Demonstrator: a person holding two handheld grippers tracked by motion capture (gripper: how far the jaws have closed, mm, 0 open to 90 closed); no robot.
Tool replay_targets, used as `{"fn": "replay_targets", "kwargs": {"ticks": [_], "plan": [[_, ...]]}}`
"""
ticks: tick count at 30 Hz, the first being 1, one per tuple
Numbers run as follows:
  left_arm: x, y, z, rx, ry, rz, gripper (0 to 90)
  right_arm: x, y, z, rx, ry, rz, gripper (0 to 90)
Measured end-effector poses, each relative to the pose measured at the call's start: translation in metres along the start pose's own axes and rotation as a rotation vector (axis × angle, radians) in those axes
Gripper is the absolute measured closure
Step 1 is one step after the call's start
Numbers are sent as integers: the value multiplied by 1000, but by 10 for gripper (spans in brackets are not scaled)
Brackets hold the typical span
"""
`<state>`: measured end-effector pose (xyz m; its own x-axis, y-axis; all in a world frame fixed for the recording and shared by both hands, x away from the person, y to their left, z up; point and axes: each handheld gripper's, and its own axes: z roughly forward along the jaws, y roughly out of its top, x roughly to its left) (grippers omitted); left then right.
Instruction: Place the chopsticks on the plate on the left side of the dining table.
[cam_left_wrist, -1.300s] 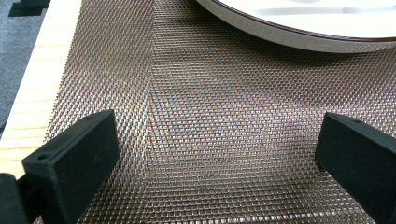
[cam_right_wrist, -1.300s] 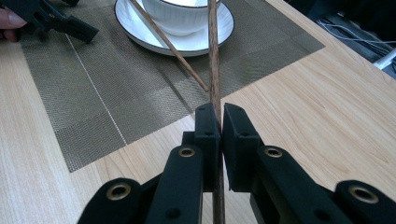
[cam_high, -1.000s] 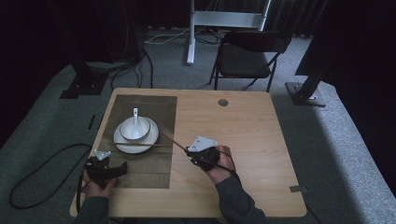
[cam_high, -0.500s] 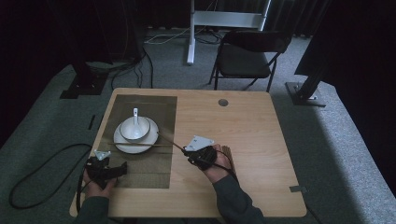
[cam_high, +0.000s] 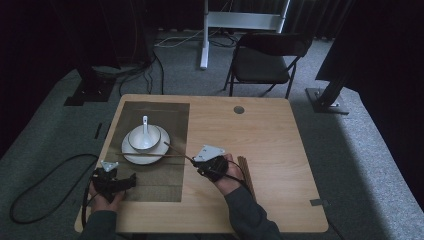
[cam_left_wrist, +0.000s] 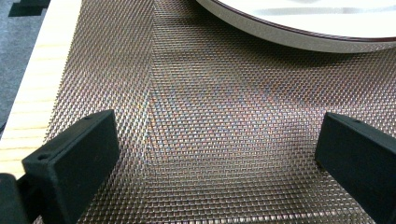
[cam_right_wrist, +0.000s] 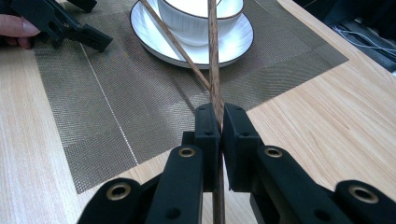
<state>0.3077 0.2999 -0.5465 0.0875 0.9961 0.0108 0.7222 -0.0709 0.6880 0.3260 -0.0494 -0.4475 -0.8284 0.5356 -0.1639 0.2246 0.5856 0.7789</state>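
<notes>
My right gripper (cam_right_wrist: 215, 116) is shut on a brown wooden chopstick (cam_right_wrist: 213, 56) that points up over the white bowl (cam_right_wrist: 196, 16) on its white plate (cam_right_wrist: 154, 42). A second chopstick (cam_right_wrist: 175, 44) lies slanted from the plate rim down to the mat, ending just ahead of the jaws. In the high view the right gripper (cam_high: 194, 161) sits at the woven mat's (cam_high: 160, 185) right edge, and a spoon (cam_high: 145, 125) stands in the bowl (cam_high: 144, 137). My left gripper (cam_left_wrist: 219, 149) is open, low over the mat with nothing between its jaws, near the mat's front left corner (cam_high: 131, 179).
A bundle of brown sticks (cam_high: 246, 172) lies on the wooden table (cam_high: 280, 140) just right of the right hand. A round hole (cam_high: 238, 109) marks the table's far side. A black chair (cam_high: 265, 65) stands beyond it, and a cable (cam_high: 45, 180) loops on the floor at left.
The right hand has edged slightly left with the chopstick still clamped. The left gripper has stayed put.
</notes>
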Motion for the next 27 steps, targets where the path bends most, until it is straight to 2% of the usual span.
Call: {"fn": "replay_targets", "kwargs": {"ticks": [27], "plan": [[0, 0, 0, 0, 0, 0, 1, 3, 8, 13, 3, 30, -21, 851]]}}
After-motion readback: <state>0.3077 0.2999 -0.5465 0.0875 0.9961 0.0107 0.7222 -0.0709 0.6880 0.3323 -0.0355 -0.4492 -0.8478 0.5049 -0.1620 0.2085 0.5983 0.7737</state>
